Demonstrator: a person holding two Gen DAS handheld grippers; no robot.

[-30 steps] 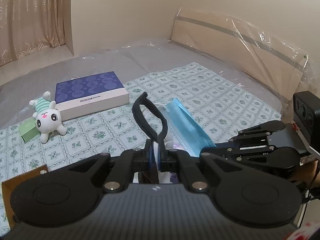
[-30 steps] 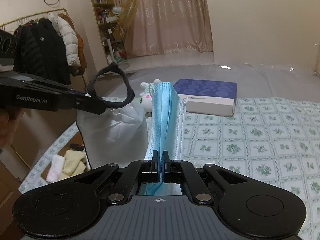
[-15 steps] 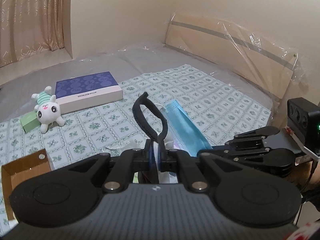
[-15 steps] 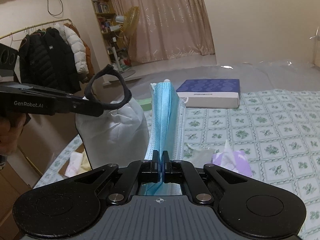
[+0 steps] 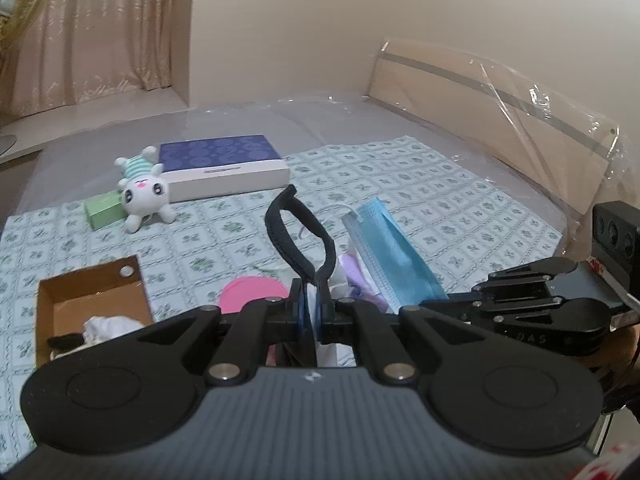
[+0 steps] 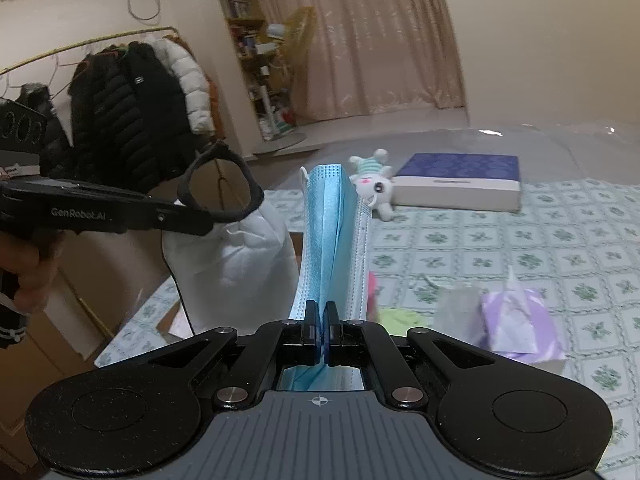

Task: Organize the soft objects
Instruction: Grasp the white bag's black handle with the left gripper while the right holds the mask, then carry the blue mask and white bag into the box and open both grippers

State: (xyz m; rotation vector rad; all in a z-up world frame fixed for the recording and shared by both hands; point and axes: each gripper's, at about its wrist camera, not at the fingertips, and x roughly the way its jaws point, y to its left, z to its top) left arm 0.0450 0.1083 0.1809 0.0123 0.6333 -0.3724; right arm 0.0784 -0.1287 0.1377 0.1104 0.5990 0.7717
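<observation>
Left gripper (image 5: 310, 312): matte black, two round flat lobes, ribbed grey body between them, silver screw heads at the joints.
Right gripper (image 6: 321, 326): same black build; small white crosshair mark on my ribbed grey body, lower centre of the frame.
Lettering: white "GenRobot.AI" along my left gripper's side, at left of the right wrist view.
Sleeve (image 6: 10, 324): dark cuff with pale stripes, far left edge.

Bed (image 5: 400, 128) w/ grey mattress under clear plastic, green-patterned sheet (image 5: 440, 200) on top. Plastic-wrapped wooden headboard (image 5: 492, 120) at bed end. Cream walls. Beige curtains (image 6: 360, 40) beyond bed. Bookshelf (image 6: 248, 40) beside curtains; clothes rail w/ dark coats (image 6: 132, 108) nr shelf.
</observation>
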